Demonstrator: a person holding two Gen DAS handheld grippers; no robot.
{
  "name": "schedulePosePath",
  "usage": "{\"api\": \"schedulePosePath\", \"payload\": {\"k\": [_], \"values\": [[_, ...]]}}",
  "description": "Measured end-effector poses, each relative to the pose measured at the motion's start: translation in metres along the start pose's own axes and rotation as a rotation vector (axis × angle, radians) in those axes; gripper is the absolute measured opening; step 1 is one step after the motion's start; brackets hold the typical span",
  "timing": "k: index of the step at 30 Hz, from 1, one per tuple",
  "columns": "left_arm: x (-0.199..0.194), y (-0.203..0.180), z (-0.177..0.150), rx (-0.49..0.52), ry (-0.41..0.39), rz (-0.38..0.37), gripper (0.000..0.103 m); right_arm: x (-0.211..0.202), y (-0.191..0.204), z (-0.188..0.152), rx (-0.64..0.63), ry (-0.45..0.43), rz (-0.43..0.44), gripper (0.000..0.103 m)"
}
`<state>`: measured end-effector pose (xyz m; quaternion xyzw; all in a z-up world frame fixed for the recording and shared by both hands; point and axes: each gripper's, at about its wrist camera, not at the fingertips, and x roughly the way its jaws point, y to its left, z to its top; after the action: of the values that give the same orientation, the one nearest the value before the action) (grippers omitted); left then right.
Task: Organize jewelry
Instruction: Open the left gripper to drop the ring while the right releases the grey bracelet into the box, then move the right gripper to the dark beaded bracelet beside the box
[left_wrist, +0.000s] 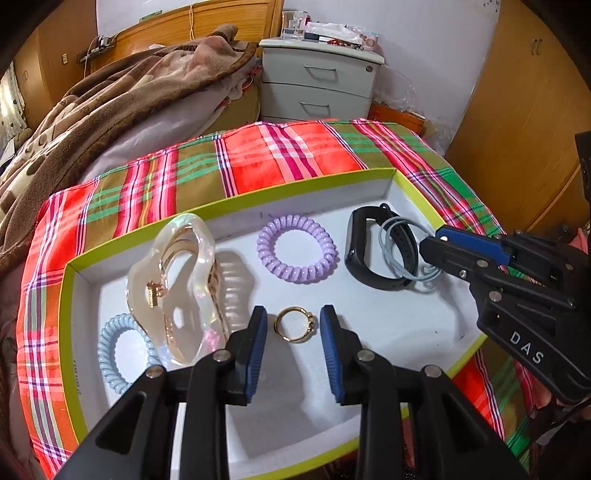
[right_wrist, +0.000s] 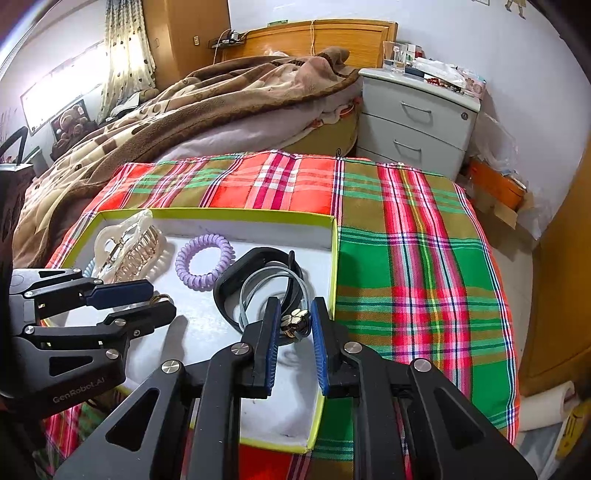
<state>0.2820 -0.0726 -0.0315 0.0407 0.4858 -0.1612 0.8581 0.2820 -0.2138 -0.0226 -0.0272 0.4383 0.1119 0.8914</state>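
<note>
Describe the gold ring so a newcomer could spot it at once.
Start at the green-rimmed tray on the plaid cloth. On its white floor, near the front, the ring lies between the left gripper's blue pads. It is the only small, thin gold band there.

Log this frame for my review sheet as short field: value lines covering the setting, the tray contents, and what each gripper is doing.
setting: lime-edged white tray on a plaid cloth, bed and nightstand behind
tray contents: clear hair claw, lilac spiral hair tie, pale blue spiral hair tie, black wristband, grey elastic loops, gold ring
left gripper: open, ring lying loose between the pads
right gripper: pads straddle the gold charm on the grey loops, contact unclear
</note>
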Motion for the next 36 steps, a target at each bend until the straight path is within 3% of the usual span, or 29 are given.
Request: {"api": "schedulePosePath", "payload": {"k": [7, 23, 36], "values": [[-0.008, -0.002, -0.002, 0.013, -0.018, 0.01, 0.036, -0.007, 0.001, -0.001, 0.01, -0.021, 0.005, 0.026], [-0.04, -0.004, -0.015, -0.006, -0.052, -0.006, 0.038, -0.038, 0.002, -0.006, 0.04, -0.072, 0.016, 0.027], [-0.096, 0.003, -0.051, -0.034, -0.124, -0.044, 0.039, -0.081, 0.01, -0.06, 0.045, -0.071, 0.085, 0.027]]}}
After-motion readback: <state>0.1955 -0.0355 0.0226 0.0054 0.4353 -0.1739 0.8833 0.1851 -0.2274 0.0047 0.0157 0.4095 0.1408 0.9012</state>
